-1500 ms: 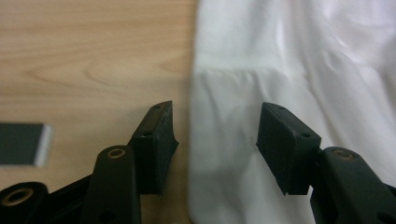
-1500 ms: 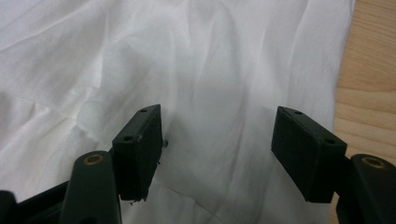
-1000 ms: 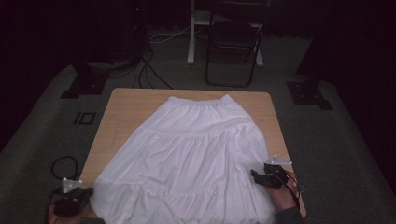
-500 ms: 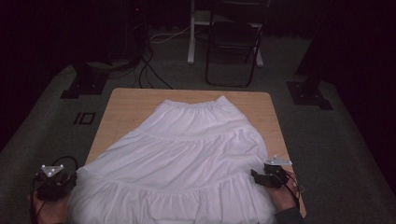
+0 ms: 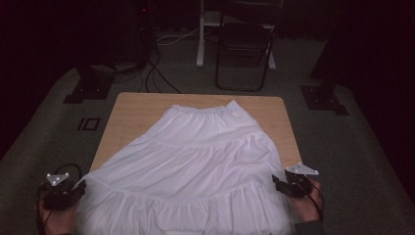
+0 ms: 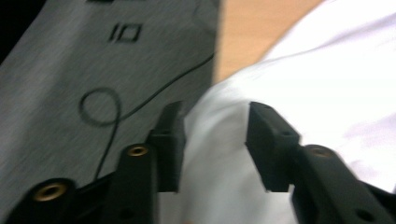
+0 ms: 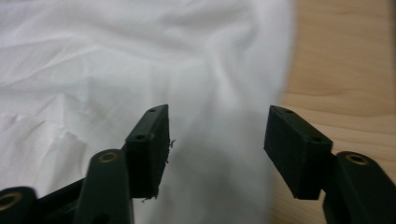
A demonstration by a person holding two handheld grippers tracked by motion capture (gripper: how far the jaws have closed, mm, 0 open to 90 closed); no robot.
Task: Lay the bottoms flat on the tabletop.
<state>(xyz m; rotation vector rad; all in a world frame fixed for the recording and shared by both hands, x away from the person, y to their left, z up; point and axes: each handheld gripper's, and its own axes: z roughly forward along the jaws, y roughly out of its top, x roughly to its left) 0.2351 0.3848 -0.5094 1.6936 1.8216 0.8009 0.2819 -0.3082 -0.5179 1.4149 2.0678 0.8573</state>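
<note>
Change: left claw has moved out past the skirt's corner, its jaws just opening, cloth between them unpinched.
Skirt: white tiered skirt lies spread flat on the wooden table, waistband far, hem near.
Right claw: right claw at right hem edge, jaws apart but just narrowing, straddling cloth.

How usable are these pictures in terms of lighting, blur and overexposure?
High view: dim, with the room beyond the light wooden table almost black; the white tiered cotton skirt is the one bright area. Left gripper view: smeared by motion blur, skirt washed out, and the open left gripper soft-edged. Right gripper view: the open right gripper is fairly sharp, the skirt's edge blurred and overexposed.
</note>
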